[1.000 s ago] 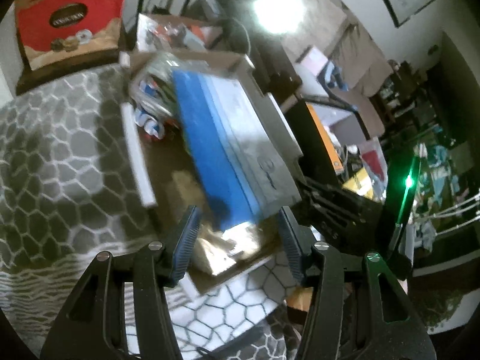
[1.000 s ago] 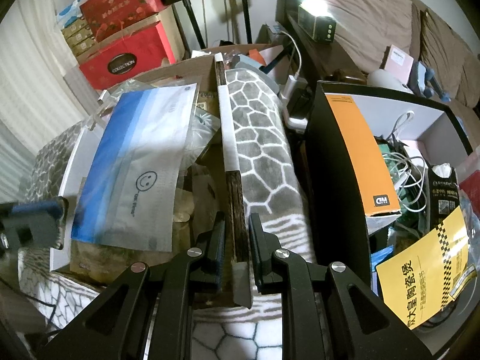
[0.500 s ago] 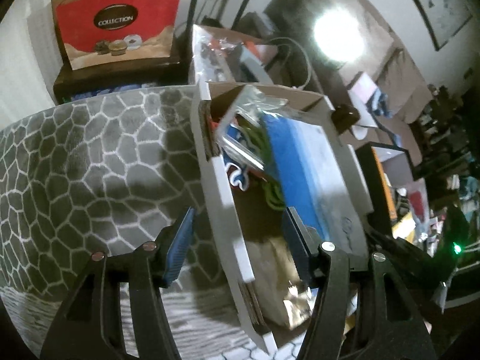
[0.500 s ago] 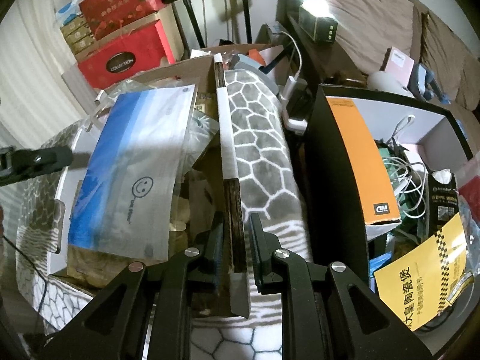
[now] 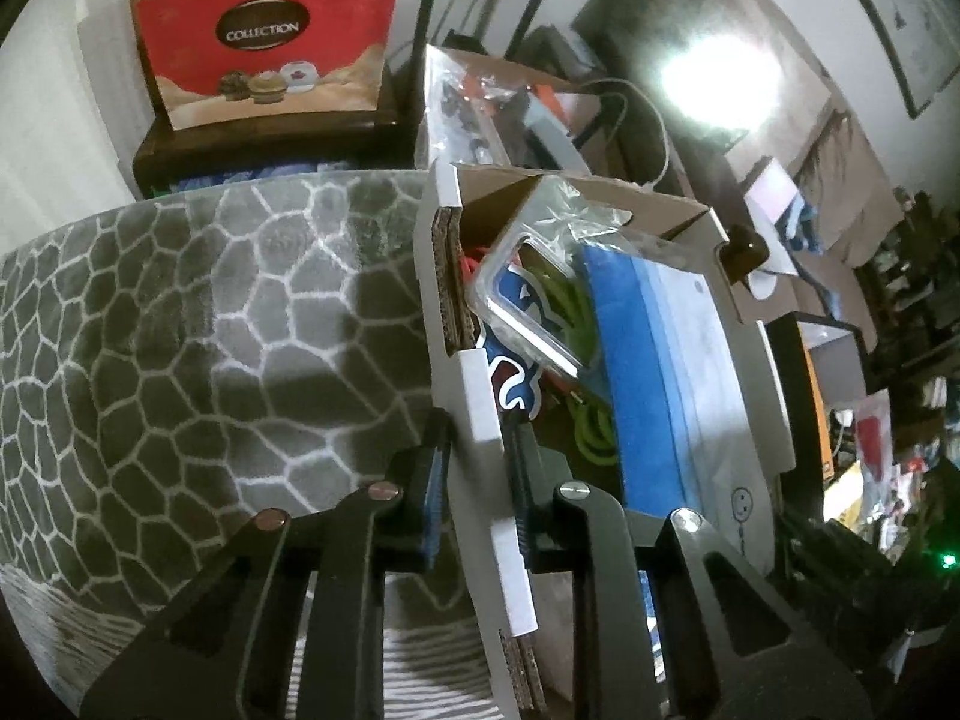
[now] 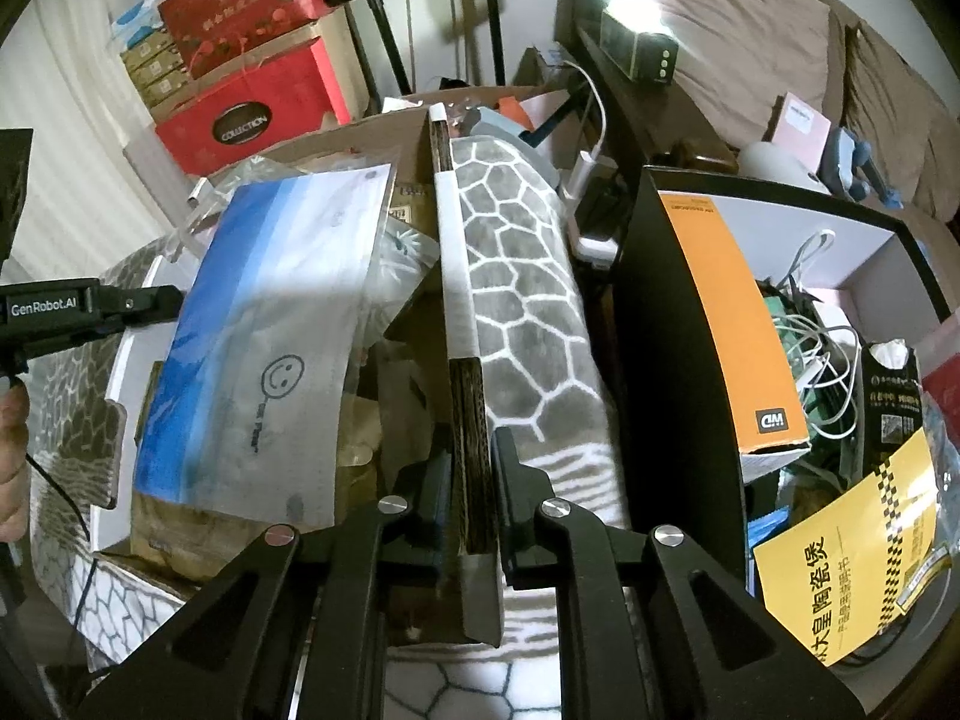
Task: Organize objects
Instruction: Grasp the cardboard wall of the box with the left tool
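Note:
An open cardboard box (image 5: 480, 396) stands on a grey honeycomb blanket (image 5: 180, 360). It holds a blue-and-white pouch with a smiley (image 5: 660, 372), a clear plastic case (image 5: 528, 300) and a green cable (image 5: 591, 432). My left gripper (image 5: 474, 438) straddles the box's left wall; its jaws are closing and the pads touch the wall on both sides. The right wrist view shows that gripper (image 6: 150, 303) at the box's far side. My right gripper (image 6: 471, 456) is shut on the box's (image 6: 459, 276) right wall, beside the pouch (image 6: 270, 330).
A red "Collection" bag (image 5: 264, 30) stands behind the box on a dark shelf. Right of the box is a black crate (image 6: 672, 360) with an orange carton (image 6: 720, 312), white cables and a yellow booklet (image 6: 840, 552). A hand (image 6: 12, 450) shows at the left edge.
My left gripper swung from over the box's contents to its left wall, came lower, and its jaws narrowed around that wall. The right gripper kept its grip and place.

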